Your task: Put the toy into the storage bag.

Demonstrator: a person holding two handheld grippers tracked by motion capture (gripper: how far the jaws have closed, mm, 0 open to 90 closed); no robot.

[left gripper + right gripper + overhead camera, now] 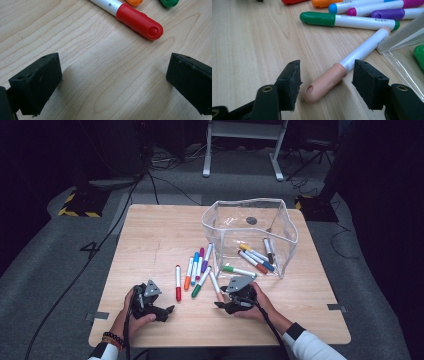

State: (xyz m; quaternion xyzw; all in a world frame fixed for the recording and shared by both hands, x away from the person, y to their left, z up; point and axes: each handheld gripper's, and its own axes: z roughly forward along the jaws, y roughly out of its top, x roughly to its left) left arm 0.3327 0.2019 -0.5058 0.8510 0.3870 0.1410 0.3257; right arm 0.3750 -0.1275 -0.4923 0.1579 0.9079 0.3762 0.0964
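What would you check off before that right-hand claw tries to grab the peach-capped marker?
1. Right gripper open: ok, its jaws stand apart with bare space on each side of the cap.
2. Peach-capped marker between the jaws: ok, its cap end lies in the gap, not yet squeezed.
3. Marker free of its neighbours: ok, the green marker lies apart; whether its far tip touches the clear pouch cannot tell.
4. Pouch open for dropping in: ok, the high view shows its top wide open with markers inside.
5. Left gripper out of the way: ok, open over bare wood near the red marker.
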